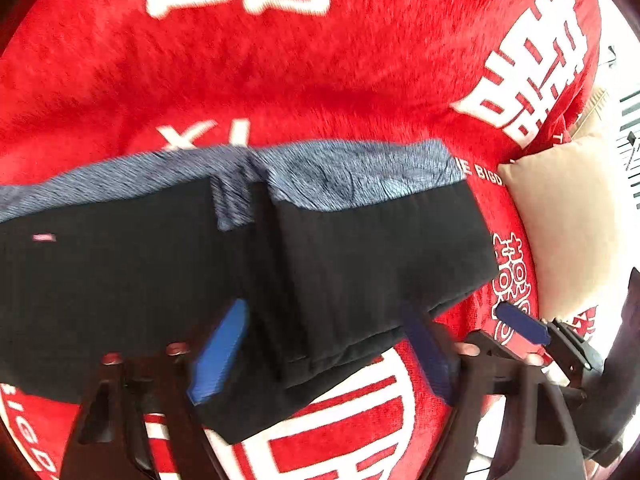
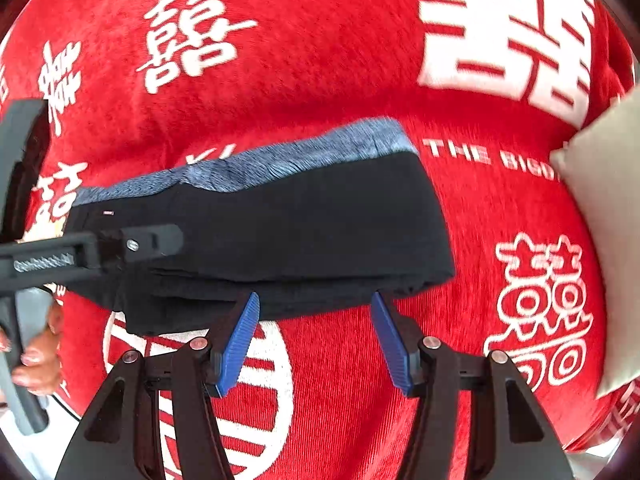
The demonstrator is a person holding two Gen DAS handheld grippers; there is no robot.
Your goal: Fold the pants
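Observation:
Black pants point(image 1: 360, 256) with a grey-blue waistband point(image 1: 352, 176) lie folded on a red blanket point(image 1: 280, 72). My left gripper point(image 1: 324, 356) hovers over their near edge. Its blue fingers point(image 1: 218, 352) stand apart, the folded layers lie between them, and the pads do not press on the cloth. In the right wrist view the same pants point(image 2: 300, 224) lie as a dark band. My right gripper point(image 2: 316, 344) is open just in front of their near edge, with only red blanket between its fingers. The left gripper's black body point(image 2: 152, 240) crosses over the pants' left end.
A beige pillow point(image 1: 568, 220) lies on the blanket at the right, close to the pants' right end, also seen as the pillow point(image 2: 608, 220). A person's hand point(image 2: 36, 356) holds the left gripper's handle at the lower left. The red blanket point(image 2: 320, 60) stretches beyond the pants.

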